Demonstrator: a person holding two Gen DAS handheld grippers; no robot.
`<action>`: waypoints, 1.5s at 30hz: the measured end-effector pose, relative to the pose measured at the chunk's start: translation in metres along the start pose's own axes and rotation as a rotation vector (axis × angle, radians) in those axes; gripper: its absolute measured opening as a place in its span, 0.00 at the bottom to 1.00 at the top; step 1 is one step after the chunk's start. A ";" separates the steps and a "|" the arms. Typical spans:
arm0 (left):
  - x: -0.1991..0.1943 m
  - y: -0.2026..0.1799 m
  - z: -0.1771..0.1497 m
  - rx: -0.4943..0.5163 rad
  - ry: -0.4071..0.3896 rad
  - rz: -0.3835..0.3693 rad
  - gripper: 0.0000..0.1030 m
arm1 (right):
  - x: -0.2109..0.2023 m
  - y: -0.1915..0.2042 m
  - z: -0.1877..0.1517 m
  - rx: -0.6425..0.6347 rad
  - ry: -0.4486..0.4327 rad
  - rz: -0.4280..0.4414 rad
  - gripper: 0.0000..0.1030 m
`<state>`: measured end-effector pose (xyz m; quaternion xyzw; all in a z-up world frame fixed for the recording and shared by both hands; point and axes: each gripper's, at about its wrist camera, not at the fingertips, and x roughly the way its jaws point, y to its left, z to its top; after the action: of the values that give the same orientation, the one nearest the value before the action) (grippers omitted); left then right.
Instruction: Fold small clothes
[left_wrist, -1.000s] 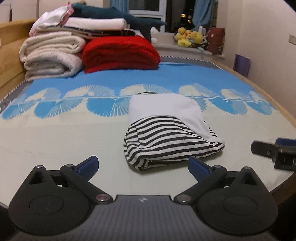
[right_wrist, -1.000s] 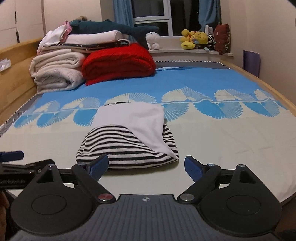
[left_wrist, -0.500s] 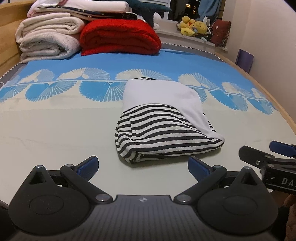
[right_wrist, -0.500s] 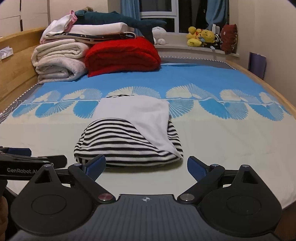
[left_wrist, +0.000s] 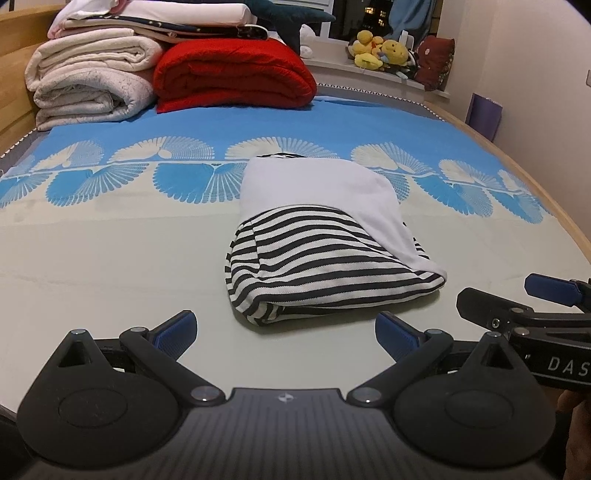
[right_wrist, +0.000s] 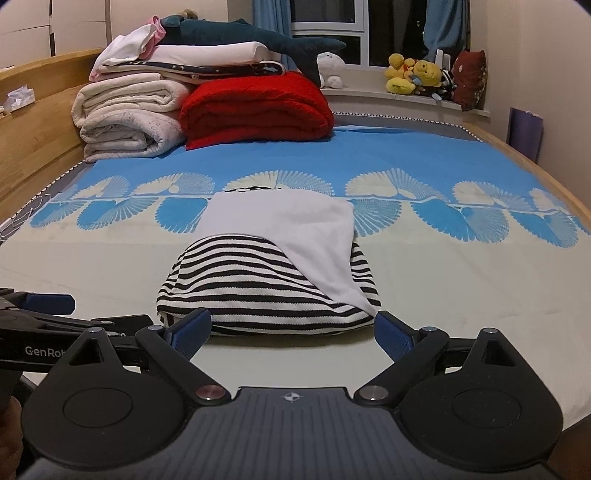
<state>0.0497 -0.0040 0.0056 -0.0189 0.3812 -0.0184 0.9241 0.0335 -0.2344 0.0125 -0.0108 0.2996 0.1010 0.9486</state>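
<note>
A small folded garment (left_wrist: 325, 236), black-and-white striped with a plain white part on top, lies on the bed sheet; it also shows in the right wrist view (right_wrist: 273, 273). My left gripper (left_wrist: 284, 330) is open and empty just in front of the garment's near left corner. My right gripper (right_wrist: 291, 330) is open and empty, its jaws either side of the garment's near edge without holding it. The right gripper also shows at the right of the left wrist view (left_wrist: 517, 302), and the left gripper at the left of the right wrist view (right_wrist: 55, 314).
Folded cream blankets (right_wrist: 125, 114), a red blanket (right_wrist: 255, 110) and a shark plush (right_wrist: 258, 37) are stacked at the bed's far end. Plush toys (right_wrist: 417, 74) sit on the window sill. A wooden bed frame (right_wrist: 33, 129) runs along the left, with a wooden rim (left_wrist: 554, 206) on the right.
Both grippers have moved forward and closer to the garment's near edge. Both stay open. The garment has not moved.
</note>
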 end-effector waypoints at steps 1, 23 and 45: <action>0.000 0.000 0.000 -0.001 0.001 -0.001 1.00 | 0.000 0.000 0.000 0.001 0.002 0.001 0.92; 0.001 0.003 0.000 -0.012 0.012 -0.013 1.00 | 0.001 -0.001 0.000 0.007 0.007 0.008 0.92; 0.001 0.002 0.000 -0.014 0.013 -0.012 1.00 | 0.001 -0.001 0.000 0.009 0.008 0.007 0.92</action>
<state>0.0504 -0.0016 0.0049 -0.0275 0.3870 -0.0214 0.9214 0.0340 -0.2352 0.0120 -0.0058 0.3038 0.1031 0.9471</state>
